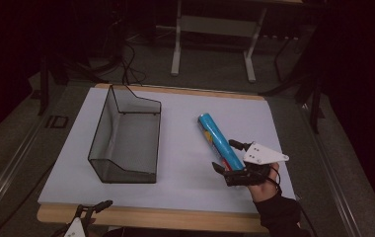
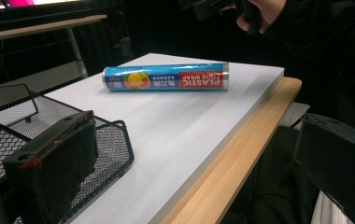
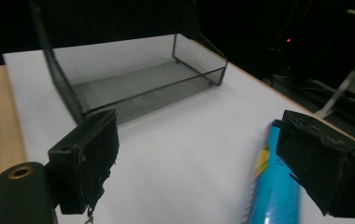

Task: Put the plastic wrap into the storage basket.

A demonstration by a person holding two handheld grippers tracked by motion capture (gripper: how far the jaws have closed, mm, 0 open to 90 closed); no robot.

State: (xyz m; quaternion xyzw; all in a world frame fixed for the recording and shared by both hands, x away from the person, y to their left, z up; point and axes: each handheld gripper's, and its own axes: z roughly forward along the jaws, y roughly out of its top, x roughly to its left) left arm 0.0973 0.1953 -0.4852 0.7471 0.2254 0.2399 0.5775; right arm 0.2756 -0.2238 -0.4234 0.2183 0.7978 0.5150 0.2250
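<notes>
Roll [image 1: 219, 140] of plastic wrap lies on the white board [image 1: 185, 148], right of the mesh tray [image 1: 126, 140], running from far-left to near-right. Right gripper [image 1: 232, 160] sits at its near end, jaws wide apart with nothing pinched; the right gripper view puts the roll [image 3: 273, 196] just inside one jaw. Left gripper [image 1: 94, 207] waits at the near-left edge, open. Only the left gripper view lets you read the label, "PLASTIC FOOD WRAP" [image 2: 166, 77], upside down.
</notes>
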